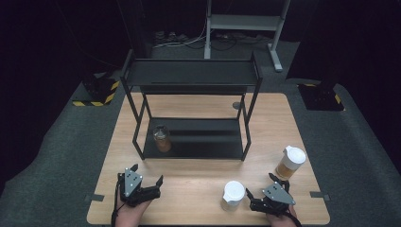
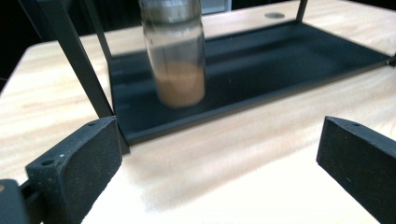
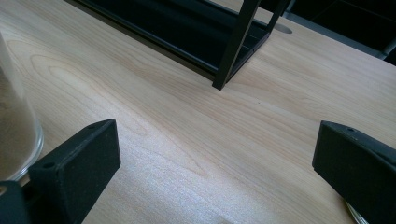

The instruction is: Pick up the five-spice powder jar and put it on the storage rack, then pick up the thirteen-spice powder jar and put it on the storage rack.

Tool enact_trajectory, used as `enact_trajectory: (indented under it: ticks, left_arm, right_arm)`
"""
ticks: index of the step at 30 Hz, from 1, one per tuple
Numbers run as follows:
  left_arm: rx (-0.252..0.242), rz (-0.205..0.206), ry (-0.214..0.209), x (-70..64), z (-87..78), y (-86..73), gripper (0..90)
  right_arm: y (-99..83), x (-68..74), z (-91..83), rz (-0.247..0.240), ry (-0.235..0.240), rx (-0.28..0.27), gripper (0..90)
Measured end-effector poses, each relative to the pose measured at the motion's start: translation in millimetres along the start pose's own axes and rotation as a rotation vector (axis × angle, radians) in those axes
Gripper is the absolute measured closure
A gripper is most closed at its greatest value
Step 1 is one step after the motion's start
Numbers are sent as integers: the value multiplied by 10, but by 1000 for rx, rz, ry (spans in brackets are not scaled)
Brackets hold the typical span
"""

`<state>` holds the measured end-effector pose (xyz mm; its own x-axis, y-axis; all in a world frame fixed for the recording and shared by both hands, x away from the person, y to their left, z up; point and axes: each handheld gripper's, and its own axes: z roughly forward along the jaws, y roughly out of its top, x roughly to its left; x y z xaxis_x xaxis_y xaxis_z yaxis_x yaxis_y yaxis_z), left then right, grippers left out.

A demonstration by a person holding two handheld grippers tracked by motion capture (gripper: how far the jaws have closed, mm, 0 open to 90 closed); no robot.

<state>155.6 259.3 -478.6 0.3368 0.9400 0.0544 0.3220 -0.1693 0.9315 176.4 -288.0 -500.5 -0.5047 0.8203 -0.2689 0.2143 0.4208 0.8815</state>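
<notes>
Left gripper sits at the near left of the table, jaws spread wide with nothing between them. In the left gripper view its jaws frame bare wood, and straight ahead is the jar: clear glass, metal-coloured lid, brown powder in the lower part, somewhat blurred. The jar stands upright on the bottom shelf of the black rack, at that shelf's left front corner, just inside the front left post. Jar and left gripper are apart, not touching. Right gripper is at the near right of the table, jaws likewise wide apart and holding nothing. A white-lidded cup stands on the table just left of the right gripper, near its left jaw; whether they touch cannot be told. In the right gripper view a clear wall with brown contents shows at the left edge beside the left jaw. A second white-lidded cup with amber contents stands farther back on the right, near the table edge. The rack's top shelf is bare.
</notes>
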Motion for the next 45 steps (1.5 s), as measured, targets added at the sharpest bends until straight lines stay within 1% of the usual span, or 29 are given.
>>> enact_trajectory:
  ticks: [5, 9, 10, 12, 13, 15, 16, 19, 20, 21, 23, 26, 28, 31, 33, 36, 38, 39, 42, 45]
  left_arm:
    - [38, 26, -2, -27, 18, -110, 4]
    - [84, 60, -6, -52, 38, -163, 4]
    - [102, 72, -5, -62, 42, -139, 5]
    - [96, 100, -10, -85, 40, -148, 5]
    - [104, 109, -11, -92, 44, -137, 5]
    - [115, 143, -8, -126, 49, -124, 5]
    - [121, 168, -3, -159, 54, -117, 5]
    - [116, 222, 11, -237, 47, -135, 10]
    - [115, 231, 10, -244, 45, -137, 10]
    - [116, 236, 8, -243, 45, -136, 10]
    - [127, 225, 4, -227, 57, -115, 10]
    - [130, 204, 1, -203, 62, -108, 10]
    - [128, 210, -4, -202, 61, -110, 10]
    - [127, 235, -13, -208, 59, -113, 10]
    - [127, 252, -19, -217, 58, -114, 10]
    - [128, 264, -14, -238, 58, -116, 11]
    - [132, 272, -28, -224, 63, -109, 10]
    - [130, 271, -31, -215, 61, -110, 10]
    - [122, 256, -38, -188, 54, -119, 10]
    - [120, 249, -40, -176, 51, -121, 10]
  right_arm:
    - [1, 3, 1, 2, -4, 0, 3]
    - [0, 10, 1, 2, -7, 0, 3]
    - [-1, 14, 0, 3, -11, -1, 3]
    - [-4, 16, -1, 7, -13, -2, 3]
    - [-2, 16, -1, 10, -14, -1, 3]
    - [1, 13, 1, 14, -15, 1, 3]
    - [0, 12, 0, 15, -14, 1, 3]
    - [-18, 14, -10, 13, -13, -9, 3]
    - [-20, 5, -11, 9, -7, -10, 2]
    - [-19, -3, -11, 8, -1, -10, 3]
    - [-34, -3, -17, 15, -5, -18, 3]
    - [-50, -20, -25, 33, -4, -26, 3]
    - [-56, -30, -28, 41, -3, -29, 3]
    - [-71, -37, -39, 51, -6, -35, 3]
    - [-70, -40, -44, 48, -11, -32, 3]
    - [-73, -55, -58, 49, -6, -37, 3]
    - [-65, -60, -71, 56, -6, -38, 3]
    - [-66, -59, -78, 61, -6, -41, 3]
    - [-53, -59, -93, 55, -5, -39, 3]
    - [-45, -54, -124, 52, -11, -52, 3]
